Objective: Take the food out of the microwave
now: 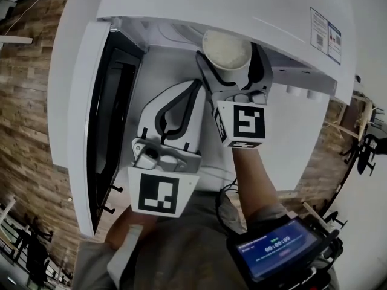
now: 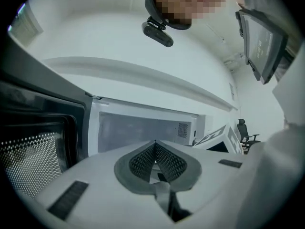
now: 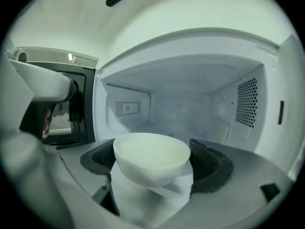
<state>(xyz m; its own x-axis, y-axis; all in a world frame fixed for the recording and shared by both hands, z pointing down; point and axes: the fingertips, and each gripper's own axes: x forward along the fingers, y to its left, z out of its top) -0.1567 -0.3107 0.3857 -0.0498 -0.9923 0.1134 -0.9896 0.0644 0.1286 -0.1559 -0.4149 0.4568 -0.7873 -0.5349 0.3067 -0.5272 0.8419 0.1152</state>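
Observation:
A white bowl [image 1: 227, 49] of pale food sits between the jaws of my right gripper [image 1: 231, 65], just at the mouth of the open white microwave [image 1: 211, 5]. In the right gripper view both pads press the sides of the bowl [image 3: 151, 159], which hangs in front of the empty cavity [image 3: 181, 104]. My left gripper [image 1: 192, 89] is beside it to the left, shut, with nothing in it. Its pads [image 2: 143, 161] meet at the tip in front of the cavity. The microwave door [image 1: 91, 119] stands swung open at the left.
The open door [image 2: 38, 142] bounds the left side of the opening. A white counter [image 1: 302, 132] carries the microwave. A device with a lit screen [image 1: 275, 246] hangs at the person's chest. Wooden floor and a chair [image 1: 366, 150] lie to the right.

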